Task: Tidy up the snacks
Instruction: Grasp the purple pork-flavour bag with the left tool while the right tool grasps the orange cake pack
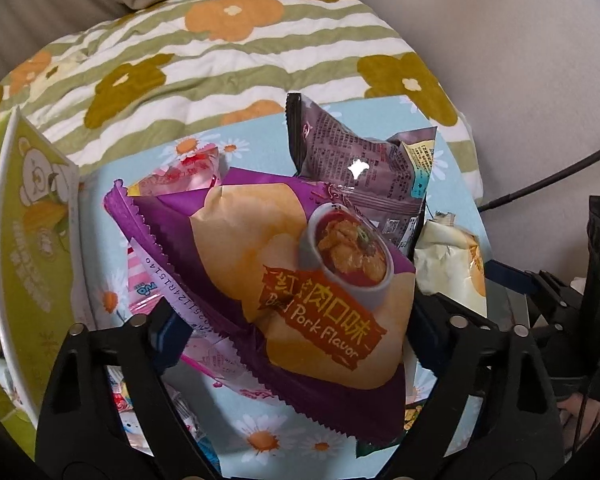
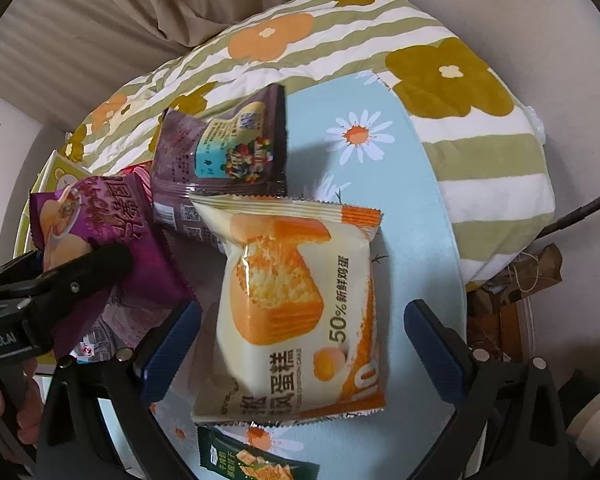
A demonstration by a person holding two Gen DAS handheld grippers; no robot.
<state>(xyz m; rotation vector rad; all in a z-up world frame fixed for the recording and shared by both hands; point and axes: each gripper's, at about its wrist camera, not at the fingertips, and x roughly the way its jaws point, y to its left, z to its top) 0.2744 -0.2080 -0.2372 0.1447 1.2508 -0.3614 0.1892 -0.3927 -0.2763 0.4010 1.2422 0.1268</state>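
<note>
Nearest: left gripper [image 1: 296, 332], fingers pinching the purple chip bag [image 1: 300, 280], lifted over the daisy-print counter [image 1: 260, 440].
Right gripper [image 2: 300, 344]: fingers spread either side of the cake pack [image 2: 296, 312], which lies flat on the counter.
Handling: both likely light, puffy, slippery film; crushable, so take the crimped seams.
Room: grey-purple packet [image 2: 220, 152] touches the cake's far edge; green cracker pack [image 2: 256, 460] near; open counter to the right.
</note>
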